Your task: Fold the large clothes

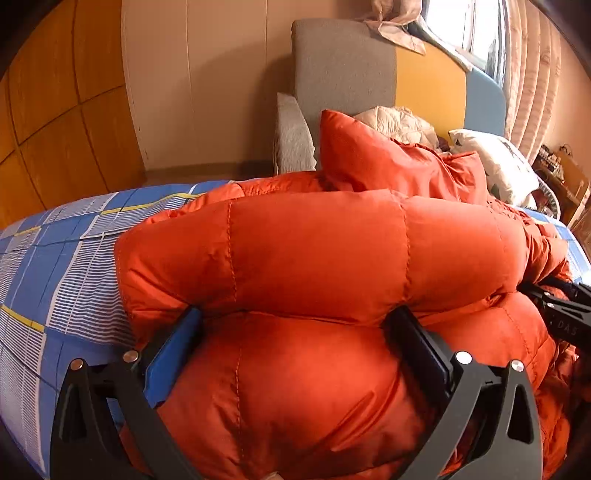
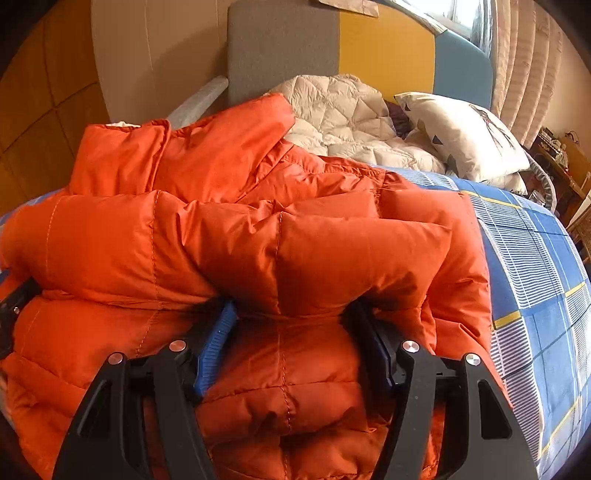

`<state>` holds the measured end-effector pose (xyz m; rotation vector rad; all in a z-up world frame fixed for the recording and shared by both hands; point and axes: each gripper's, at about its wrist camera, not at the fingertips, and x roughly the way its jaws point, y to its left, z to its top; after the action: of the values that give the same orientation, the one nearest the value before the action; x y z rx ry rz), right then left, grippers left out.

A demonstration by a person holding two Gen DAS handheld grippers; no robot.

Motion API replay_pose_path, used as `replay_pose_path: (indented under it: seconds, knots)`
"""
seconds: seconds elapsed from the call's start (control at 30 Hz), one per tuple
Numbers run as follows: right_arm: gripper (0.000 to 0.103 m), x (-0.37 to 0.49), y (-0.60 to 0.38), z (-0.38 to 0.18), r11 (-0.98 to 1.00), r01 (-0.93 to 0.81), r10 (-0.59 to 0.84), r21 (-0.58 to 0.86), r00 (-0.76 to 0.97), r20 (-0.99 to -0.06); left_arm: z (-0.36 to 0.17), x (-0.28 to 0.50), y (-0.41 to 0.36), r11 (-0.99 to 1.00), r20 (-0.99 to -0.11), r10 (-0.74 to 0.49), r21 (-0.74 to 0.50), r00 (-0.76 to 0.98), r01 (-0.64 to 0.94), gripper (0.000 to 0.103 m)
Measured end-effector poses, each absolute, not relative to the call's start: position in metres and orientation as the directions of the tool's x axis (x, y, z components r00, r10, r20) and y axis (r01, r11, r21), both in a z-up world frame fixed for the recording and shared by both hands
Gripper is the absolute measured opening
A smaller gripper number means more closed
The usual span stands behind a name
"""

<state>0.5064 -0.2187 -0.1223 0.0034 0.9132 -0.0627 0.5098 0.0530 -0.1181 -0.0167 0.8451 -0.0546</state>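
Both tools — left (image 1: 291, 328), right (image 2: 291, 314) — stand apart, orange puffer jacket (image 1: 314, 243) bulging between them.

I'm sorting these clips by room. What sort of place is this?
Most likely a bedroom: the orange puffer jacket lies on a bed with a blue checked sheet, an upholstered headboard stands behind it, and a pillow sits near a curtained window.
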Motion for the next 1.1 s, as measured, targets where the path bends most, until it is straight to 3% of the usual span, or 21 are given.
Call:
replay_pose_path:
  seconds: [0.07, 0.13, 0.2, 0.77, 1.1]
  knots:
    - [0.064, 0.506, -0.221, -0.117, 0.999, 0.052, -0.036, -0.006, 0.600, -0.799, -0.110, 0.504, 0.055, 0.999, -0.758, -0.042, -0.032, 0.651, 0.027, 0.101]
    - [0.077, 0.499, -0.229, -0.104, 0.998, 0.050, 0.007, 0.046, 0.597, -0.802, -0.095, 0.486, 0.057, 0.999, -0.737, -0.032, -0.018, 0.676, 0.027, 0.101]
    - [0.081, 0.479, -0.237, -0.087, 0.996, 0.057, 0.012, 0.062, 0.629, -0.777, -0.082, 0.464, 0.060, 0.999, -0.721, -0.032, -0.012, 0.693, 0.034, 0.101]
    - [0.081, 0.280, -0.346, -0.094, 0.989, 0.141, -0.029, 0.053, 0.526, -0.850, -0.065, 0.269, 0.080, 0.995, -0.678, -0.070, 0.007, 0.732, 0.103, 0.101]
    - [0.081, 0.207, -0.365, -0.110, 0.972, 0.116, 0.123, 0.206, 0.497, -0.859, -0.088, 0.186, 0.119, 0.997, -0.724, -0.081, -0.067, 0.685, 0.047, 0.101]
